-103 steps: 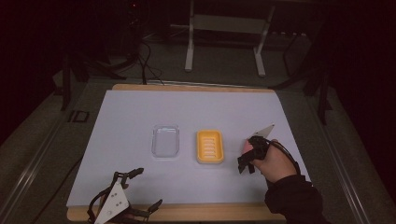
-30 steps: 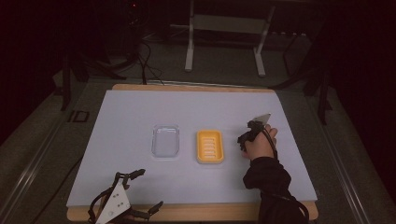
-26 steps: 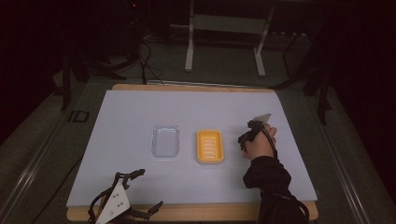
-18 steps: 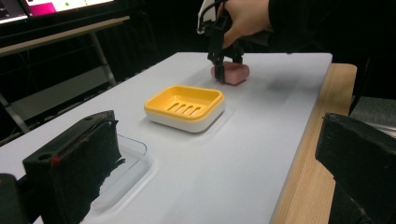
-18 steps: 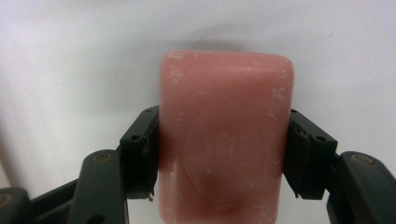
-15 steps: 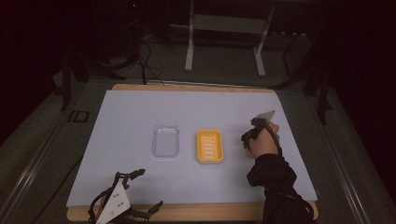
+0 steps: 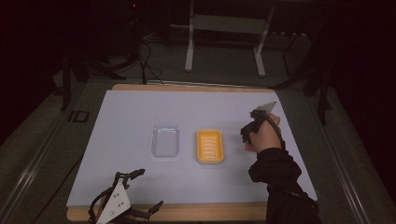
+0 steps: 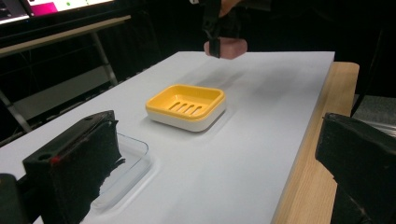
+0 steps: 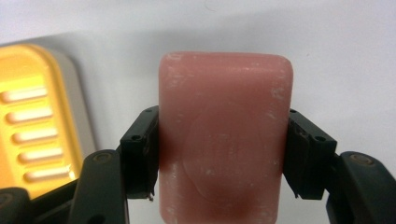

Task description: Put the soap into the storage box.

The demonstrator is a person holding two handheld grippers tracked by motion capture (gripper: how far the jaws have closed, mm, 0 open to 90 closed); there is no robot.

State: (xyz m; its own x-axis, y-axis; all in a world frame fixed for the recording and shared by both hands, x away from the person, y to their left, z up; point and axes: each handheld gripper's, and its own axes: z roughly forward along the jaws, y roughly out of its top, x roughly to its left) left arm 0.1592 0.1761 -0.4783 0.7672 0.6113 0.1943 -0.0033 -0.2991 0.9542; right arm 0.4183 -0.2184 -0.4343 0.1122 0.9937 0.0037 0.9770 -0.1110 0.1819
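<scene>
My right gripper (image 9: pixel 225 156) is shut on a pink soap bar (image 9: pixel 225 130), its pads pressing both long sides. It hangs above the white table top, just right of a yellow slotted soap dish (image 7: pixel 209 146) that stands empty. In the left gripper view the soap bar (image 8: pixel 229 47) and the right gripper (image 8: pixel 214 44) show beyond the dish (image 8: pixel 186 106), clear of the surface. In the high view a hand holds the right gripper (image 7: pixel 246 134). My left gripper (image 7: pixel 148 189) lies at the table's front left, jaws wide apart with nothing between them.
A clear shallow tray (image 7: pixel 166 140) lies left of the dish. The white sheet (image 7: pixel 140 112) covers a wooden table whose bare edge (image 7: pixel 210 211) runs along the front. Metal stand legs (image 7: pixel 189 42) and cables sit on the floor behind.
The right gripper has risen off the table with the soap bar in its jaws. The left gripper, the dish and the tray have not moved.
</scene>
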